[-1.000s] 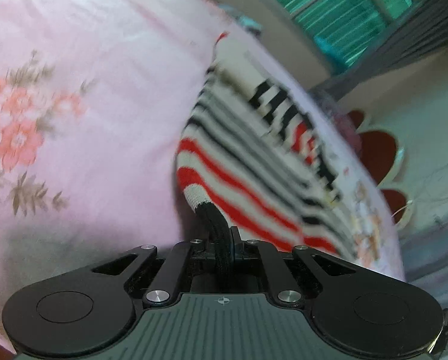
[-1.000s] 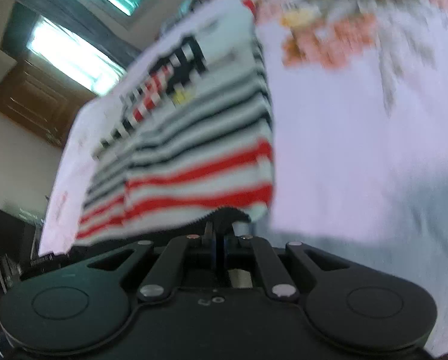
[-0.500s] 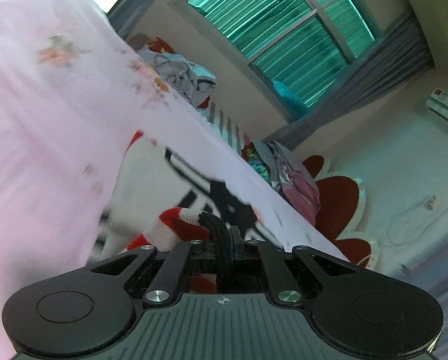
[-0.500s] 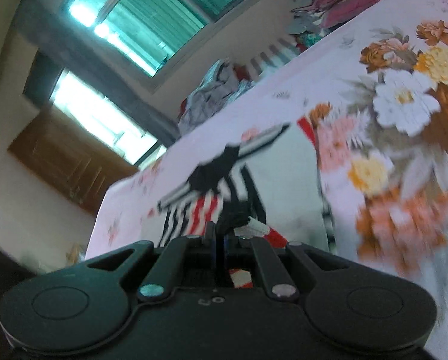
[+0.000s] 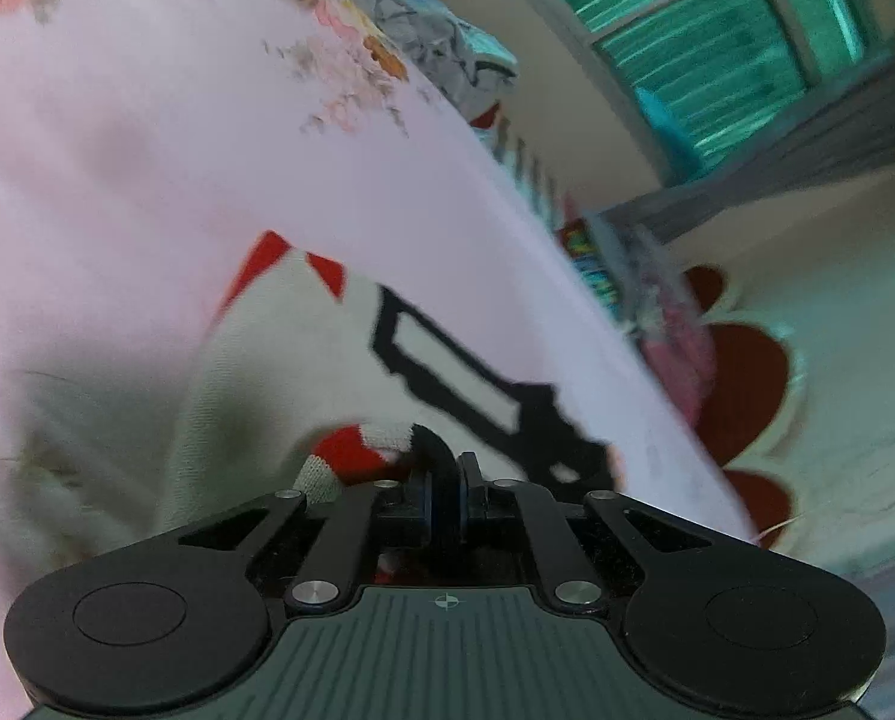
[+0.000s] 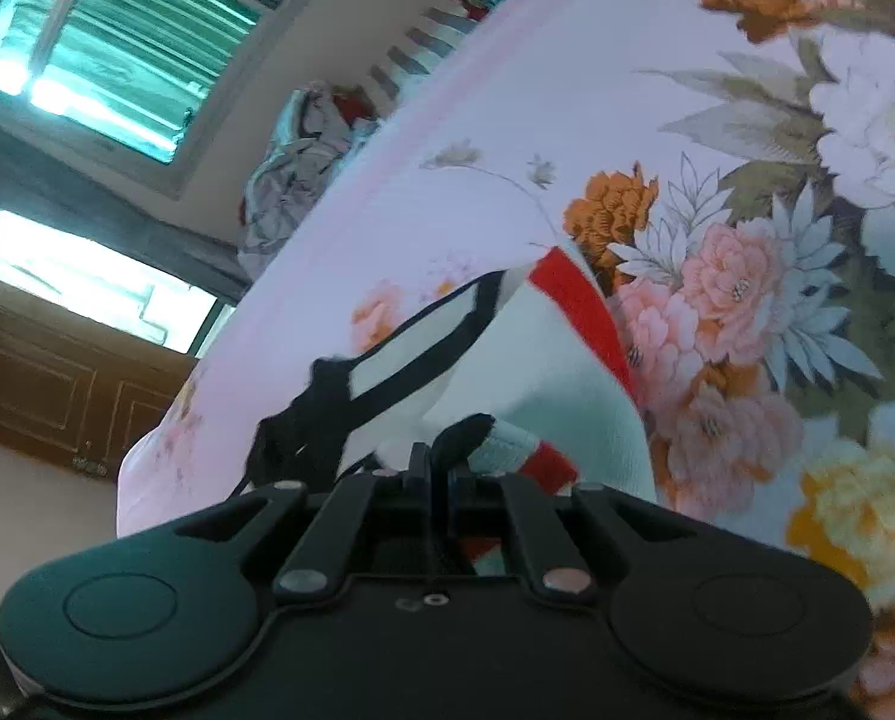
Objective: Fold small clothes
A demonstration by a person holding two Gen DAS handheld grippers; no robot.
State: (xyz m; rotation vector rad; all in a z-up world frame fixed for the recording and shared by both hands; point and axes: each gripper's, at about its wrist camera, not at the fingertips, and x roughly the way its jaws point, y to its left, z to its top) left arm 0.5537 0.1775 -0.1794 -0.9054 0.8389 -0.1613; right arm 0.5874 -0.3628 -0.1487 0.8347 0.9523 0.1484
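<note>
sweater (image 5: 303,354) blurred, hem hidden (behind jaws)

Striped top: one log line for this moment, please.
stage: mid-fold | left tool: shut on striped top hem | right tool: shut on hem | surface: floral sheet

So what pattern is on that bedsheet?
Pale pink bedsheet printed with orange, pink and white flowers; the right wrist view shows it best.

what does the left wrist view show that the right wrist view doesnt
Only the left wrist view: a dark red scalloped headboard and a pink clothes heap at the bed's far edge.

Only the right wrist view: a brown wooden cabinet, a bright second window and the big flower print on the sheet.

Both: the white garment with red trim and black print, its striped hem pinched in a shut gripper, left and right, the teal window and grey crumpled clothes.
</note>
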